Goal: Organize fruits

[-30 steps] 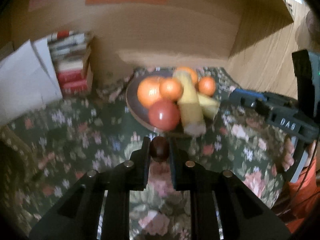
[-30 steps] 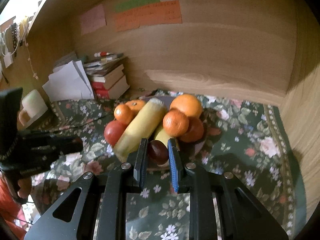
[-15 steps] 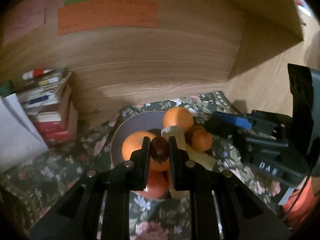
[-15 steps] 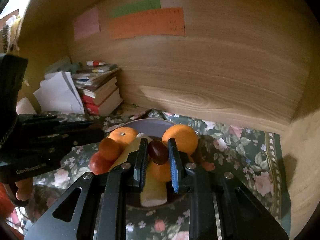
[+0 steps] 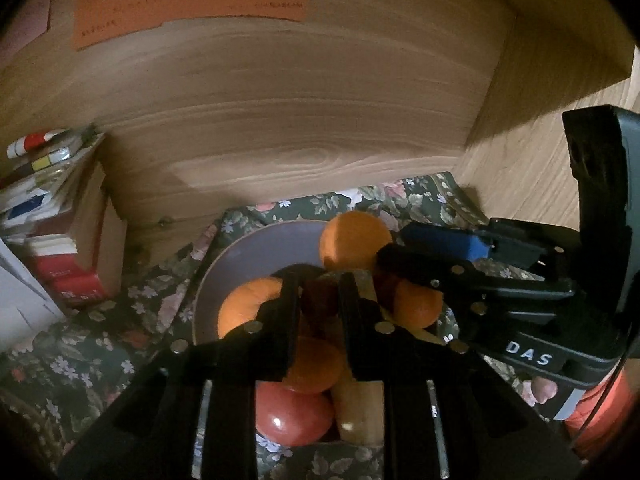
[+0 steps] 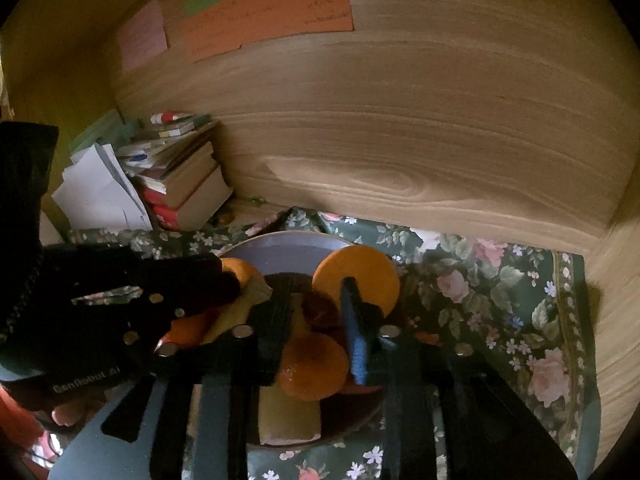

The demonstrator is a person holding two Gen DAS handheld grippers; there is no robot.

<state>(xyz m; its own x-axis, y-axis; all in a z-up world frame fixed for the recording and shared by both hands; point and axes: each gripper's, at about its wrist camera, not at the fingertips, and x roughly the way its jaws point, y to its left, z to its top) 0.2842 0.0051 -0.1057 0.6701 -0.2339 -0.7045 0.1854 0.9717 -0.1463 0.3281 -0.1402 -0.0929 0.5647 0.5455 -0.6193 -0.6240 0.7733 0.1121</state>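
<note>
A purple bowl (image 5: 256, 252) on a floral cloth holds several oranges (image 5: 354, 240), a red tomato (image 5: 294, 412) and a long yellow fruit (image 5: 358, 408). My left gripper (image 5: 320, 300) hangs over the bowl, shut on a small dark red fruit (image 5: 320, 300). My right gripper (image 6: 316, 308) is over the same bowl (image 6: 280, 246), its jaws parted, with a dark red fruit (image 6: 320, 310) lying between them above an orange (image 6: 314, 366). Each gripper shows in the other's view, close beside it.
A stack of books (image 6: 180, 188) and white papers (image 6: 100, 196) stand at the back left against the wooden wall (image 6: 400, 120). Coloured paper notes (image 6: 272, 12) hang on that wall. A wooden side panel (image 5: 520, 160) closes the right. The floral cloth (image 6: 500, 300) extends right of the bowl.
Both grippers moved forward and down over the bowl. The right gripper's jaws have parted around its dark fruit. The left gripper still grips its fruit.
</note>
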